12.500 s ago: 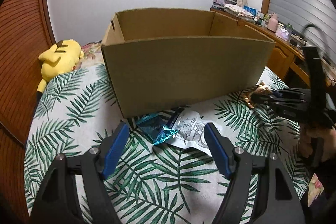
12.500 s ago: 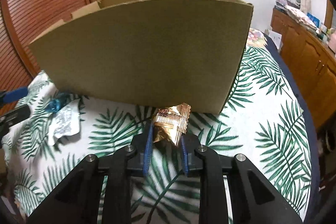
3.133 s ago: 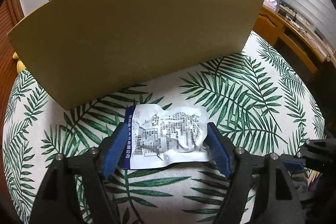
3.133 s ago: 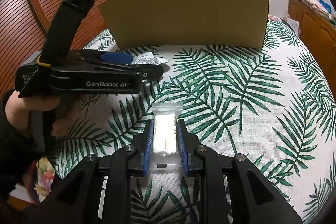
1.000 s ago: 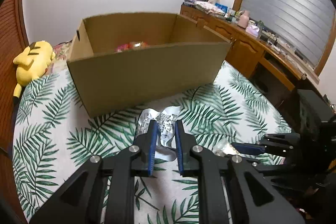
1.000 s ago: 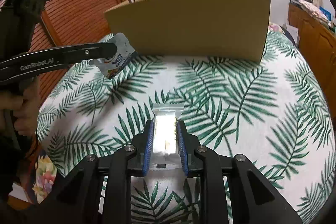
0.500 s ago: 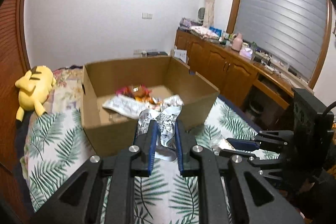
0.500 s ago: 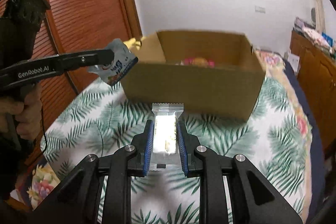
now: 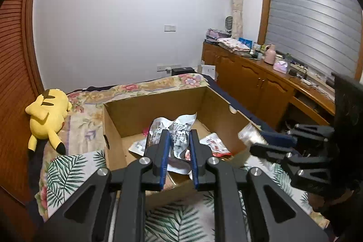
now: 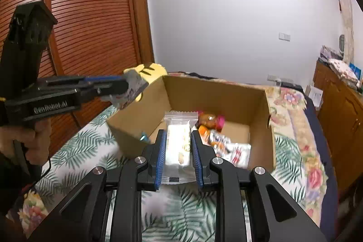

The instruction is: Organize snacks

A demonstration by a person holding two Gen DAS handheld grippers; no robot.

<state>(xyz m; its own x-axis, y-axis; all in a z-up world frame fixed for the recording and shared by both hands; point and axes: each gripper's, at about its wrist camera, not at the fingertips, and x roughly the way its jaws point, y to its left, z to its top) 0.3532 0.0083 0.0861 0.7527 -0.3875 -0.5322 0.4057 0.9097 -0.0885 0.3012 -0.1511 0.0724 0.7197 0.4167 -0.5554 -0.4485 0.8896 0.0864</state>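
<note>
While my left tool [image 9: 178,142] pinches the crinkled white packet [image 9: 179,135] and my right tool [image 10: 178,146] pinches the clear cracker pack [image 10: 179,140], both above the cardboard box [image 10: 261,106], I judge the next move: release the 2 inside.

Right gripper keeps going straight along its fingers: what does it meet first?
Probably the snack packets on the cardboard box floor; the right gripper, shut on a clear-wrapped snack bar, points over the near wall. Depth unclear.

Both snack packets, silver pouch [image 9: 179,135] and clear wafer packet [image 10: 178,146], now up over the open cardboard box [image 10: 261,92].
</note>
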